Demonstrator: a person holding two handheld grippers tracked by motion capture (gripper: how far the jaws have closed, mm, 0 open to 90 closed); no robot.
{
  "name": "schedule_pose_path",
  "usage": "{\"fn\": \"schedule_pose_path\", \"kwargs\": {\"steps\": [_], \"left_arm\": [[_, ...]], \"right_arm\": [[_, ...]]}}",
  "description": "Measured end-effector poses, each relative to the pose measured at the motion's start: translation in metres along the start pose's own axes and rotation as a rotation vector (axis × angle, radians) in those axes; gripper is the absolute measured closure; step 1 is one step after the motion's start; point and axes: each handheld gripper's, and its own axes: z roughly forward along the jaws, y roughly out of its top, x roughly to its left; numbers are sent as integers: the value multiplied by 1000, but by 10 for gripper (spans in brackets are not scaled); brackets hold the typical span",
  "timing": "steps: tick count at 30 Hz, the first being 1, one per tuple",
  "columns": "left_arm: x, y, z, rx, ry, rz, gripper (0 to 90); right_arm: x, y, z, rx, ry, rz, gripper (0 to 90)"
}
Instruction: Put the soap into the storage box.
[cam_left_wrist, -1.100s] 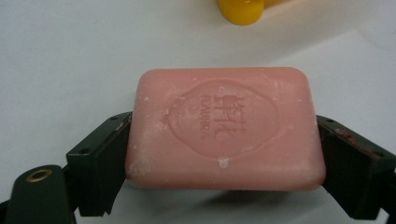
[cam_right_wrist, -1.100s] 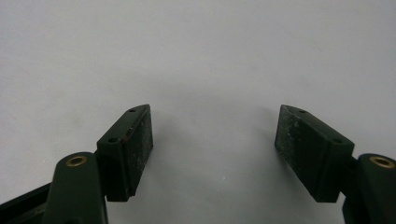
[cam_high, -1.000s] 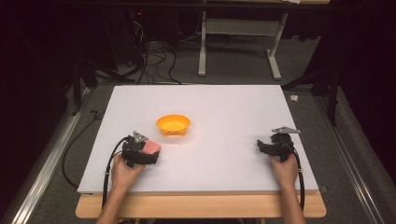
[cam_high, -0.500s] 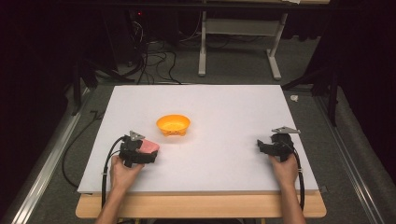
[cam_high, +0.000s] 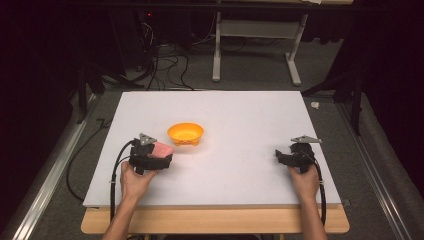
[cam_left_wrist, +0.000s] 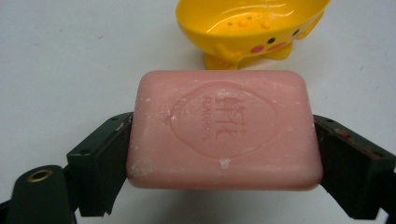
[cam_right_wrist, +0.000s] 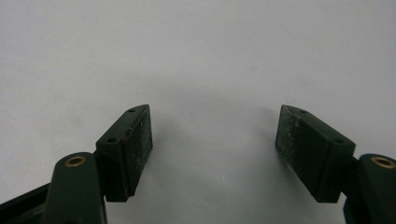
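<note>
The left claw (cam_left_wrist: 224, 140) is clenched on a pink bar of soap (cam_left_wrist: 223, 128), one jaw pressed against each short end, so the bar spans the whole gap between them with its stamped oval emblem facing up. In the high view the left claw (cam_high: 159, 156) sits near the desk's (cam_high: 240, 115) left edge, toward the front, with the soap (cam_high: 162, 149) at its tip. Just beyond the bar stands a yellow duck-faced soap dish (cam_left_wrist: 254, 28) (small raised bumps dot its inside), near the soap but not touching it; from above, the dish (cam_high: 185, 134) lies left of the desk's centre. The person's left hand (cam_high: 134, 179) grips the claw from the front edge.

The right claw (cam_right_wrist: 215, 149) is released, its jaws spread wide with only bare white desk surface between them. From above it (cam_high: 282, 156) rests near the right edge, held by the right hand (cam_high: 303, 179), well apart from the soap and dish.
</note>
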Motion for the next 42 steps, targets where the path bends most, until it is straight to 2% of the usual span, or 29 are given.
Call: {"fn": "schedule_pose_path", "kwargs": {"steps": [11, 16, 19, 24, 27, 29, 36, 42], "left_arm": [[-16, 23, 3, -11, -18, 20, 136], [-21, 33, 8, 2, -4, 34, 136], [-21, 39, 9, 1, -15, 25, 136], [-21, 48, 15, 13, -5, 13, 135], [-20, 52, 19, 12, -27, -11, 136], [-21, 55, 22, 18, -16, -7, 136], [-20, 64, 30, 24, -23, -22, 136], [-19, 69, 37, 39, -4, -22, 136]], "right_arm": [[0, 0, 0, 1, 1, 1, 278], [0, 0, 0, 0, 0, 0, 278], [0, 0, 0, 1, 1, 0, 278], [0, 0, 0, 0, 0, 1, 278], [0, 0, 0, 0, 0, 0, 278], [0, 0, 0, 0, 0, 0, 278], [0, 0, 0, 0, 0, 0, 278], [0, 0, 0, 0, 0, 0, 278]]}}
